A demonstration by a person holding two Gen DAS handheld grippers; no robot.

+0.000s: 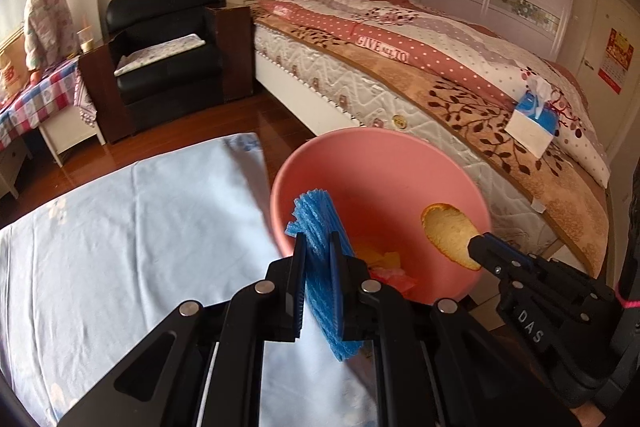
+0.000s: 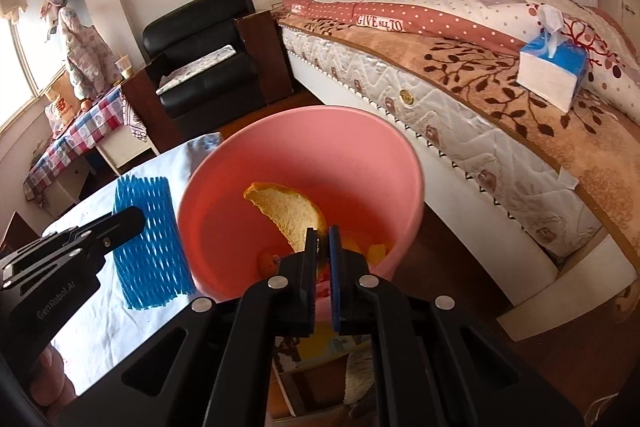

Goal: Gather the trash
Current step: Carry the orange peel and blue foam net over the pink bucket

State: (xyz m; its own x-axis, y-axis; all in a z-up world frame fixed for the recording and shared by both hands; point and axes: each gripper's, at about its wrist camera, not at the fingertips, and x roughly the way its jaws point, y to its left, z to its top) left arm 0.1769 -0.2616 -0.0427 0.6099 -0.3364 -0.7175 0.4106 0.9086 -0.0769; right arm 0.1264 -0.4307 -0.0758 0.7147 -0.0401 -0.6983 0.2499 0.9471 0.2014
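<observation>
Orange peel (image 2: 286, 213) is being pinched by the right tongs (image 2: 323, 239) directly over the pink bin (image 2: 240, 163); blue foam netting (image 1: 320, 227) is being gripped by the left tongs (image 1: 318, 245), beside the rim.

The bin (image 2: 304, 163) stands off the counter's (image 1: 120, 227) right edge, between it and the bed (image 1: 460, 99). The left claw (image 1: 318, 259) holds a foam fruit net (image 1: 320, 227) at the bin's left rim; the right claw (image 2: 323, 247) holds an orange peel (image 2: 288, 215) over the opening, scraps (image 1: 384, 263) lying inside. A tissue box (image 2: 554, 71) sits on the bed; an armchair (image 1: 168, 43) stands behind the counter
</observation>
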